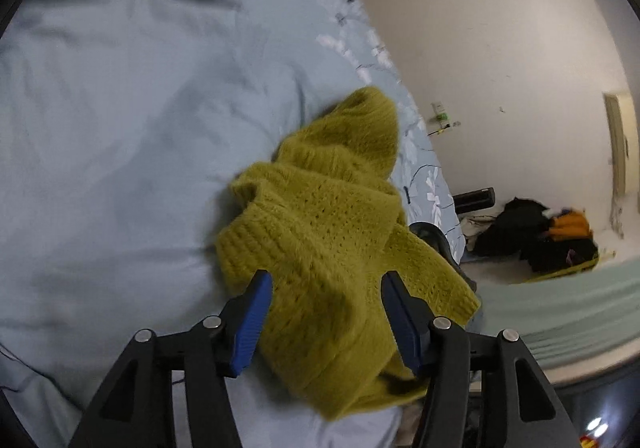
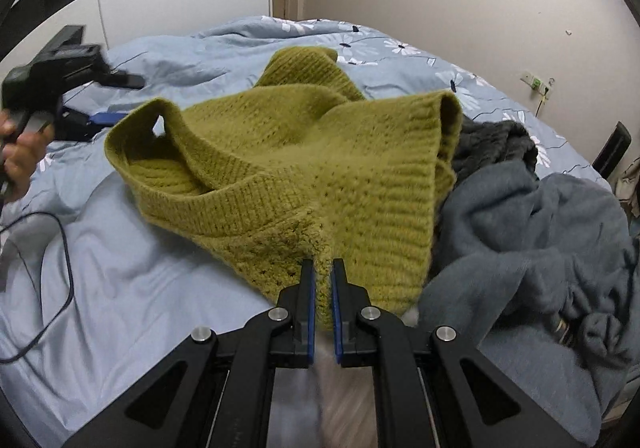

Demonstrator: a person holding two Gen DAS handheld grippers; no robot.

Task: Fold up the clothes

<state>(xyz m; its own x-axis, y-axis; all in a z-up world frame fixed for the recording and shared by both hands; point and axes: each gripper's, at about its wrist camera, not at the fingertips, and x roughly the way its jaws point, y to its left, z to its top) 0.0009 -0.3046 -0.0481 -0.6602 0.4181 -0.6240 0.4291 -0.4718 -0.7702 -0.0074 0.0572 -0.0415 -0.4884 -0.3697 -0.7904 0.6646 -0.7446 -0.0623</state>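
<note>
A yellow-green knit sweater (image 1: 320, 224) lies bunched on the light blue bed cover (image 1: 120, 108). My left gripper (image 1: 326, 280) is open, its blue pads wide apart just above the sweater's near part, holding nothing. In the right wrist view my right gripper (image 2: 324, 268) is shut on a corner of the sweater (image 2: 288, 168) and lifts it off the bed. The left gripper (image 2: 80, 96) shows at the far left of that view, held in a hand, apart from the sweater.
A grey-blue garment (image 2: 540, 232) and a dark grey knit (image 2: 492, 144) lie heaped to the right of the sweater. A black cable (image 2: 48, 248) loops over the bed at the left. A wall and a pile of dark things (image 1: 536, 232) on the floor lie past the bed edge.
</note>
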